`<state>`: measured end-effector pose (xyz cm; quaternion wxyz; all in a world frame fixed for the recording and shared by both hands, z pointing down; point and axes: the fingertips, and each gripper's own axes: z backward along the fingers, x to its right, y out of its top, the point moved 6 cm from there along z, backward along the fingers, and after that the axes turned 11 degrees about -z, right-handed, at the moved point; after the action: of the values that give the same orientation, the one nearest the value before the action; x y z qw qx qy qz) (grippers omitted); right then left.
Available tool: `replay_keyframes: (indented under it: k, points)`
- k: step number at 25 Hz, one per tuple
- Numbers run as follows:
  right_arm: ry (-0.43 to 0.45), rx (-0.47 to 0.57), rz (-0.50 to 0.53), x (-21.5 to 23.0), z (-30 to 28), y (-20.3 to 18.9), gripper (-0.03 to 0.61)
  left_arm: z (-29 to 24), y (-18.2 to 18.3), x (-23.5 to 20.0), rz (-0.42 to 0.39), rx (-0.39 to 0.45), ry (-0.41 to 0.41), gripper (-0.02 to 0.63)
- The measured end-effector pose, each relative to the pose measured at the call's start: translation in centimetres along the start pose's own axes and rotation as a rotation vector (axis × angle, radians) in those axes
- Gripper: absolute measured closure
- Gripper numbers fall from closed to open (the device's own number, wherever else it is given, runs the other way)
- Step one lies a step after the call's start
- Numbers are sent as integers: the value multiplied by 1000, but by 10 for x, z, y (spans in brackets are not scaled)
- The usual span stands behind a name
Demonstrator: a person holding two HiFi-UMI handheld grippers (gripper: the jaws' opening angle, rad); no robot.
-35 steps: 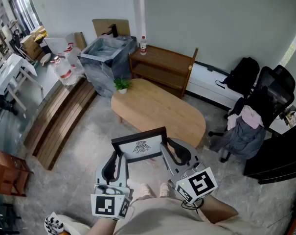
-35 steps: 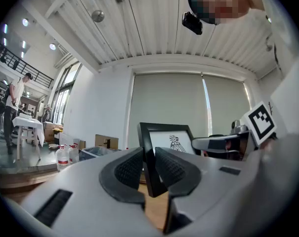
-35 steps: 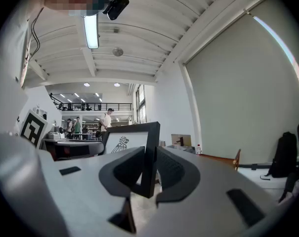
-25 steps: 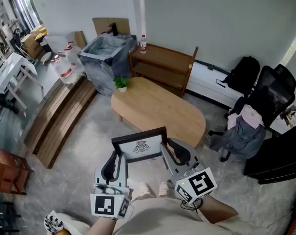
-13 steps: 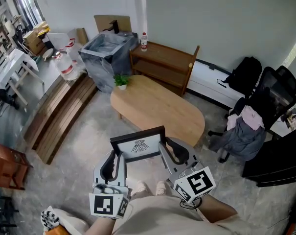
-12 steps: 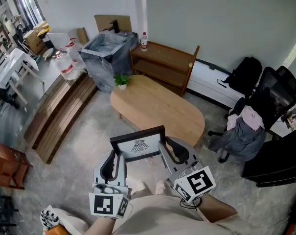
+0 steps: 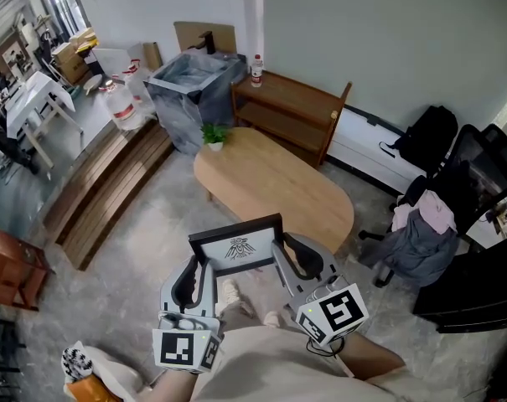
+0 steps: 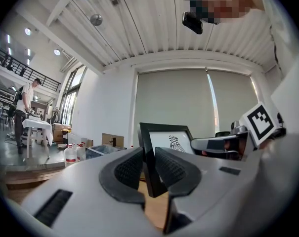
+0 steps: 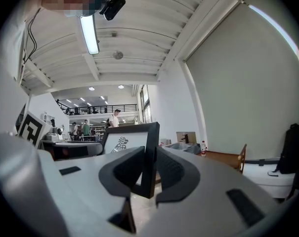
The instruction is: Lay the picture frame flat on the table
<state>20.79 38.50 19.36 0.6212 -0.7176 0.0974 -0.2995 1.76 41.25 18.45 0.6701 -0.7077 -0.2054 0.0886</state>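
A black picture frame (image 7: 238, 247) with a white print of a bird-like figure hangs upright in the air between my two grippers, short of the oval wooden table (image 7: 274, 187). My left gripper (image 7: 201, 273) is shut on the frame's left edge (image 8: 148, 168). My right gripper (image 7: 280, 262) is shut on its right edge (image 9: 150, 157). In the left gripper view the right gripper's marker cube (image 8: 260, 123) shows beyond the frame. The frame's lower edge is hidden by the grippers in the head view.
A small potted plant (image 7: 213, 135) stands at the table's far left end. Behind it are a wooden shelf (image 7: 291, 115) with a bottle (image 7: 256, 70), and a wrapped bin (image 7: 192, 96). Office chairs (image 7: 437, 216) stand right, wooden benches (image 7: 111, 187) left. People stand in the far background.
The head view has shifted slightly, so the room has slid a little down and right. The grippers and the frame keep the same hold and place in the picture.
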Motion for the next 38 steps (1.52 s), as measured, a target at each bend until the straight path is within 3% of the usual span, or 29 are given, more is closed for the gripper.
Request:
replay_keyframes:
  k: [8,15,38]
  points:
    - [1,-3,7,12,-27,-11,523,-21,-17,-14,7,7,8,540]
    - [-13,-14,15,22,-83,-12,522,-61,-29,-56,18,7,-5,540]
    - [-91,-74,7,48,-374,14,522,-258,-48,-291,59,-29,-83,540]
